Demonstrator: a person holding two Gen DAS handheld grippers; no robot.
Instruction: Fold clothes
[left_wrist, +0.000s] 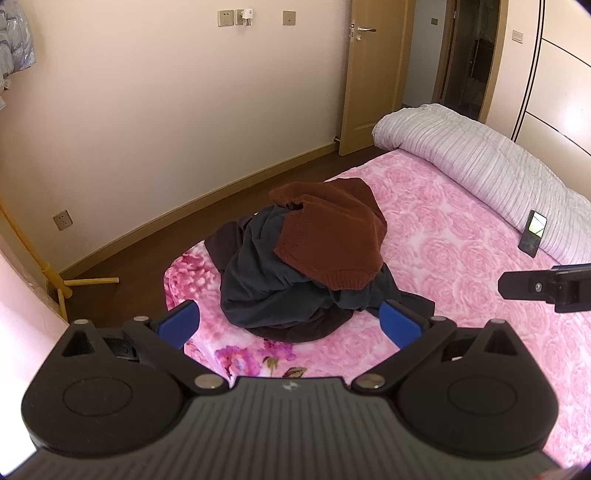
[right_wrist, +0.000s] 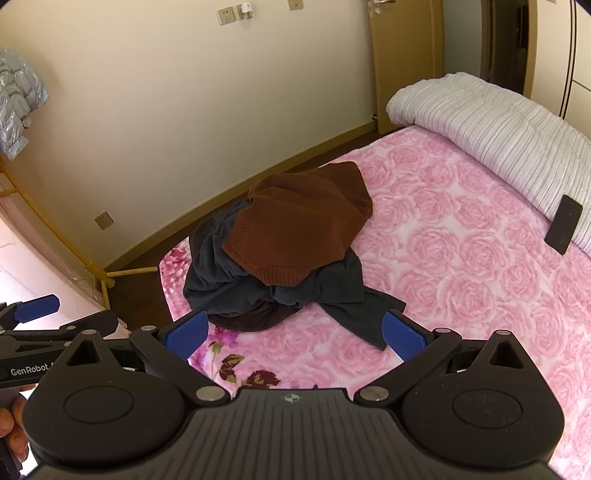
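The pile (left_wrist: 310, 258) sits near the bed's (left_wrist: 461, 266) foot-end corner by the wall: a brown sweater (left_wrist: 328, 236) on top of a dark garment (left_wrist: 258, 291). Both the left gripper (left_wrist: 290, 325) and right gripper (right_wrist: 295, 334) hover short of it, jaws wide, holding nothing. Best start, I judge: pinch only the sweater's ribbed hem (right_wrist: 282, 275), 1 layer, and lift it clear toward the bed's open middle before spreading it flat.
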